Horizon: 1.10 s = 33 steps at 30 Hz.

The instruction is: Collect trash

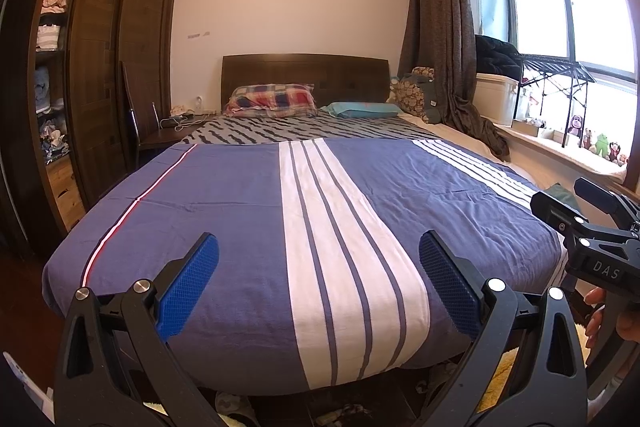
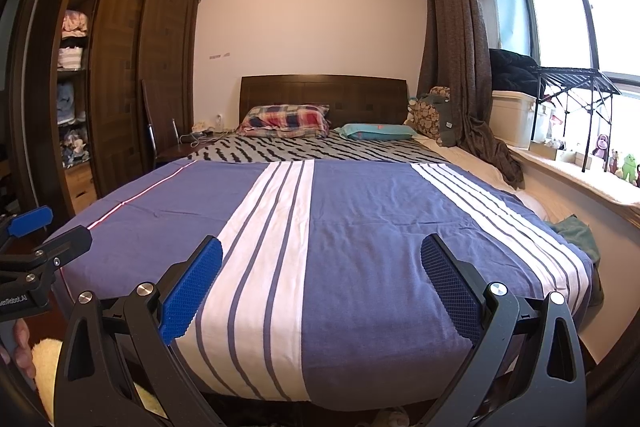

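I face a bed [image 1: 224, 211] from its foot; a blue cover with white stripes lies smooth over it. No clear piece of trash shows on the cover. My left gripper [image 1: 319, 239] hangs open over the bed's foot edge, blue pads empty. My right gripper [image 2: 322, 242] is likewise open and empty, a little to the right. Each gripper shows at the edge of the other's view: the right one [image 1: 592, 227] and the left one [image 2: 32, 227]. Small unclear items [image 1: 232, 403] lie on the floor under the bed's foot.
A dark wardrobe [image 1: 96, 67] with open shelves stands left. A nightstand [image 1: 180, 119] with cables sits by the headboard. Pillows [image 1: 272, 101] lie at the head. A window sill [image 2: 576, 175] with toys runs right; a green cloth [image 2: 576, 231] lies in the gap.
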Each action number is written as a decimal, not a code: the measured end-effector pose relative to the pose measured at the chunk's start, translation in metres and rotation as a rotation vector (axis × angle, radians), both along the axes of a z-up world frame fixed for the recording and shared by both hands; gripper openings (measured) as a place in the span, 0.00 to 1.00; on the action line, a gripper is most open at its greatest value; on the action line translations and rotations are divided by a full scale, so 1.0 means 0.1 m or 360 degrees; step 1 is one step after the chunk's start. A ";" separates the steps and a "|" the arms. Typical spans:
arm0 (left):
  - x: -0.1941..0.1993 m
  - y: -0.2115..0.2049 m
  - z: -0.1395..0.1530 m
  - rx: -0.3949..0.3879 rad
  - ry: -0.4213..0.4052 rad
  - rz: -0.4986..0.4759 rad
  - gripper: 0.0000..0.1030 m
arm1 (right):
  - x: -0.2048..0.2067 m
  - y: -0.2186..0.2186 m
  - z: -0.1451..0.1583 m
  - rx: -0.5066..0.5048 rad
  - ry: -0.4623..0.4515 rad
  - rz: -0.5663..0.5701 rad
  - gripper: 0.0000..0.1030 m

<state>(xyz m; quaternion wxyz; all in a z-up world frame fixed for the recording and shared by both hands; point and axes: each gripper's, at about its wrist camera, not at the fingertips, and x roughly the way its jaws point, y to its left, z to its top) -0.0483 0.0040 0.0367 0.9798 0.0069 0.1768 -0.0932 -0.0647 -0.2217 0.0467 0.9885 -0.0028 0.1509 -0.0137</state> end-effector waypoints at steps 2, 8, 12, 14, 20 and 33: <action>0.00 0.01 0.00 0.0000 0.0000 0.0001 0.92 | -0.01 -0.01 -0.01 0.0000 0.0001 -0.0002 0.97; -0.03 -0.01 0.00 0.0030 -0.0014 0.0039 0.92 | 0.00 0.02 -0.02 0.0001 0.0009 -0.0003 0.97; -0.01 -0.02 -0.02 0.0033 0.0004 0.0048 0.92 | 0.01 0.03 -0.03 0.0001 0.0014 0.0000 0.97; 0.02 -0.01 -0.04 0.0039 0.0020 0.0065 0.92 | 0.03 0.02 -0.04 0.0000 0.0019 0.0002 0.97; 0.05 -0.02 -0.07 0.0059 0.0015 0.0096 0.92 | 0.07 0.01 -0.06 -0.0002 0.0035 -0.0004 0.97; 0.13 0.01 -0.06 0.0041 0.0069 0.0117 0.92 | 0.06 -0.02 -0.06 -0.0004 0.0025 -0.0006 0.97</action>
